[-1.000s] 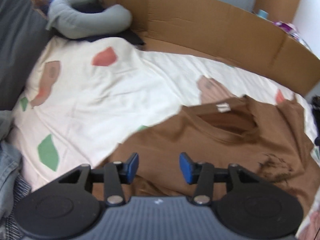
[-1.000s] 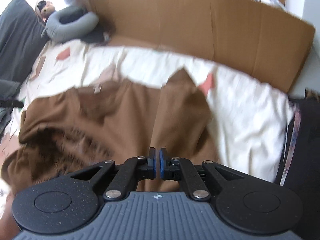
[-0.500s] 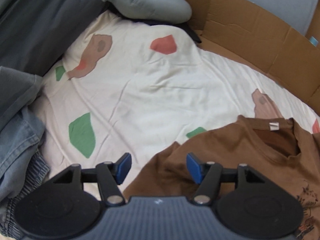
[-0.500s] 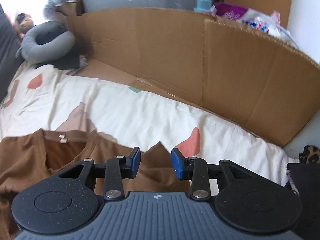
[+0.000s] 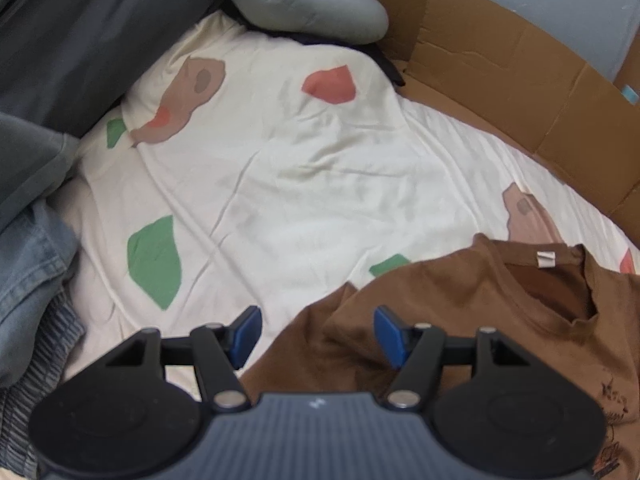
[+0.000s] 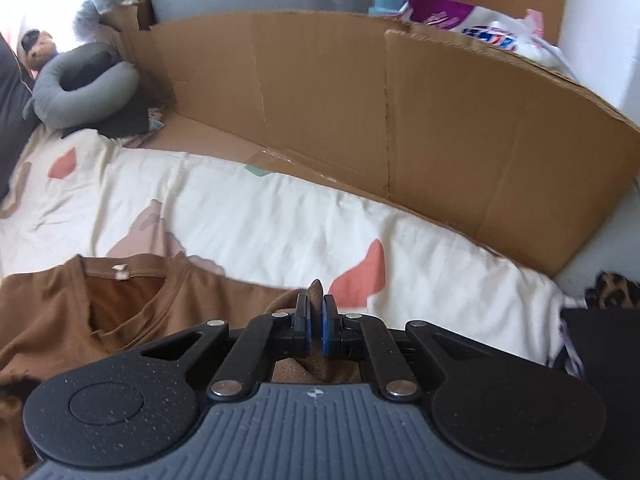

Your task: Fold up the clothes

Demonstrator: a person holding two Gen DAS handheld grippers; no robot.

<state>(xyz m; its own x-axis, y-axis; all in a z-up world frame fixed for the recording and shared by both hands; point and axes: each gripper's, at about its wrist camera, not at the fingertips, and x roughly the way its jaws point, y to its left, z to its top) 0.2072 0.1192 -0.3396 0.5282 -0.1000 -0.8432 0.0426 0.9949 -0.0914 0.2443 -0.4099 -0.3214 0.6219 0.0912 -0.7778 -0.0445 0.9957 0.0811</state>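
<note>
Since half a second ago the right gripper (image 6: 315, 330) has pinched shut on the brown shirt's (image 6: 52, 312) sleeve; the left gripper (image 5: 316, 334) hangs open over the other sleeve. Shirt lies on the patterned sheet (image 5: 280, 168); close left before lifting evenly

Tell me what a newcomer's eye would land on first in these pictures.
The brown shirt lies at the near edge of the cream sheet with red and green patches. The right tongs are shut on a pinch of its fabric, while the left tongs stand open over its sleeve edge. A cardboard wall lines the far side, with a grey neck pillow in the left corner.
</note>
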